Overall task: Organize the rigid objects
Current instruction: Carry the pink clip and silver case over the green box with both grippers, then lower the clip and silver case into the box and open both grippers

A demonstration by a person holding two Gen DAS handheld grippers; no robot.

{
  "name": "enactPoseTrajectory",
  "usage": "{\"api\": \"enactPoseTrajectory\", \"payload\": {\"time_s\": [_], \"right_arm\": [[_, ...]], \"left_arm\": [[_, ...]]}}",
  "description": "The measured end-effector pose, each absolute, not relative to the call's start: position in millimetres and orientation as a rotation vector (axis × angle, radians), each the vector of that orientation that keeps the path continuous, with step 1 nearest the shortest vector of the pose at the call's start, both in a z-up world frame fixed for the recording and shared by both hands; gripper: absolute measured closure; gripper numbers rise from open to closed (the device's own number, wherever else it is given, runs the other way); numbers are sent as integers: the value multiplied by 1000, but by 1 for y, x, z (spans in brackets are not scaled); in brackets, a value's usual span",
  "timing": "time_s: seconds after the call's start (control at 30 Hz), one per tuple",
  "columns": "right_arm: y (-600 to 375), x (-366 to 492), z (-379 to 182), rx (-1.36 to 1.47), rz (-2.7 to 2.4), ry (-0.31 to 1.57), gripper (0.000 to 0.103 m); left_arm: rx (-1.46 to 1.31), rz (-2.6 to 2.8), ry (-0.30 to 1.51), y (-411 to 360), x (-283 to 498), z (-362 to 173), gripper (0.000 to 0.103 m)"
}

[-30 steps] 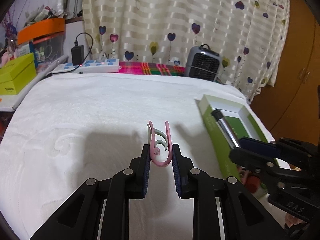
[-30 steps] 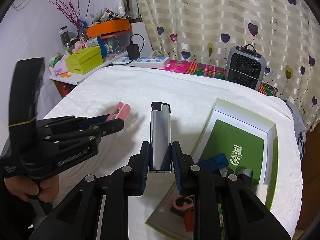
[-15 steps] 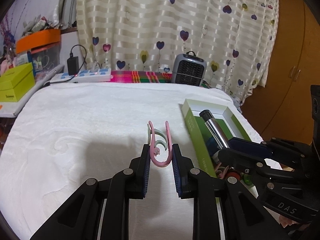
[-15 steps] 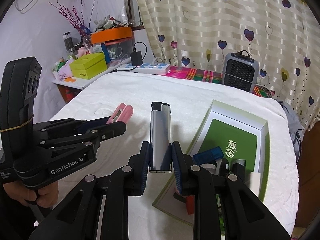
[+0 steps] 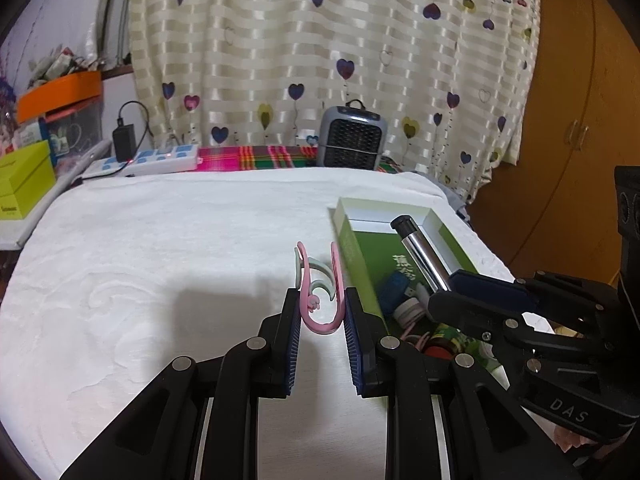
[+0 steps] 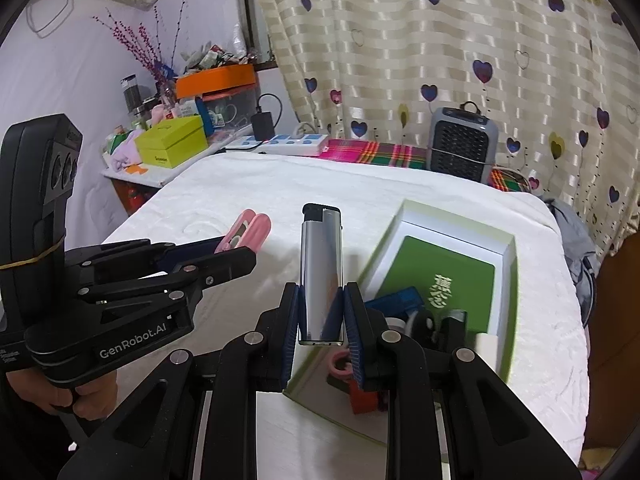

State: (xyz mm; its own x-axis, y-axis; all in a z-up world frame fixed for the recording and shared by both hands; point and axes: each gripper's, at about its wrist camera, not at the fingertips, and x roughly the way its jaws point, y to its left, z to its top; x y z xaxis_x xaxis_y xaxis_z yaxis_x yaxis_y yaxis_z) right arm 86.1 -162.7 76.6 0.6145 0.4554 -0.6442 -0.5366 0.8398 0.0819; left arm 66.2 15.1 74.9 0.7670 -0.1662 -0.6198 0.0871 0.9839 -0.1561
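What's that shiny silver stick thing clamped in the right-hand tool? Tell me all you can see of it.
It looks like a lighter: a slim, mirror-bright metal body with a black cap on top. The right gripper clamps its lower end between blue ribbed pads, so it points up and away, held above the white cloth beside the green box. Only the pads touch it.

Left gripper (image 5: 320, 312): angled downward, jaws nearly together, clamped on a pink clip (image 5: 318, 292) that stands up between the blue pads.
Right gripper (image 6: 320, 316): angled downward, jaws drawn in tight on a silver lighter (image 6: 322, 272) held upright, black cap on top.
Relative pose: side by side, close, tips pointing the same way; each visible at the edge of the other's view.
Left hand (image 6: 80, 396): fingers wrapped round the black handle, low at frame edge.
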Motion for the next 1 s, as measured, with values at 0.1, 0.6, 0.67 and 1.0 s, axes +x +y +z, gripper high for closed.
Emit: {"api": "enactPoseTrajectory", "payload": {"time_s": [0.1, 0.6, 0.67, 1.0], "right_arm": [[-174, 87, 75, -106, 554, 707, 80], [-229, 97, 64, -39, 450, 741, 79], [-233, 98, 63, -34, 445, 743, 79], [-245, 101, 53, -9, 427, 764, 79]], "left_arm": [[-115, -159, 687, 5, 69, 74, 83], [-77, -262, 720, -42, 84, 62, 83], [-73, -268, 723, -45, 85, 61, 83], [-62, -296, 749, -57, 91, 50, 83]]}}
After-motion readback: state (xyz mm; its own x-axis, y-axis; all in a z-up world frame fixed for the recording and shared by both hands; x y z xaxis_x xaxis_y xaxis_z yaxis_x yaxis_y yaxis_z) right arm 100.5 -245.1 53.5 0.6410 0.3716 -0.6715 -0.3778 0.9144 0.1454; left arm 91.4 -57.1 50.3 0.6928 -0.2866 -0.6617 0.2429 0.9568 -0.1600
